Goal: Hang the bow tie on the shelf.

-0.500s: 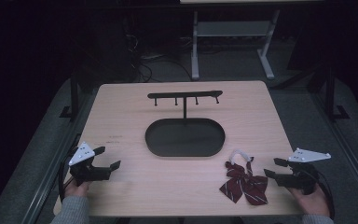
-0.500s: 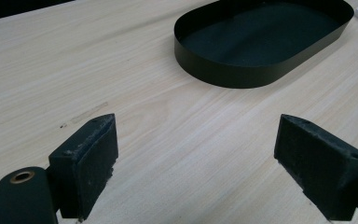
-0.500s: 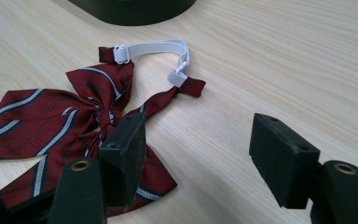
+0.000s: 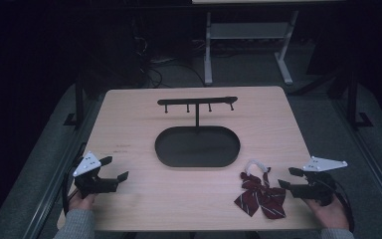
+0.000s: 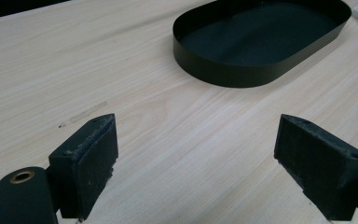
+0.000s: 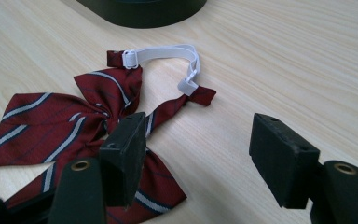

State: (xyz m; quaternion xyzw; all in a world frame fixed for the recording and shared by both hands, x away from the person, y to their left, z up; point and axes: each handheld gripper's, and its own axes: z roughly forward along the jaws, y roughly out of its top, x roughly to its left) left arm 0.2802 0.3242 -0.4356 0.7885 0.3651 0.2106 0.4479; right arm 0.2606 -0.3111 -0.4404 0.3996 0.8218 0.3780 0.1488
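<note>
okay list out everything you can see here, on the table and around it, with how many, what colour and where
bow tie: 1, dark red with pale stripes, near right part of the table, just left of the right gripper
elastic strap: 1, white, looped at the bow tie's far end
oval tray: 1, black, middle of the table
hook rack: 1, black bar with small pegs on a thin post rising from the tray's far edge
table: 1, light wood, centre of the high view
desk frame: 1, pale grey legs, on the dark floor beyond the table
left gripper: 1, black with a grey plate, near left corner, jaws apart over bare wood
right gripper: 1, black with a grey plate, near right edge, jaws apart beside the bow tie
hands: 2, holding the grippers at the near edge
</note>
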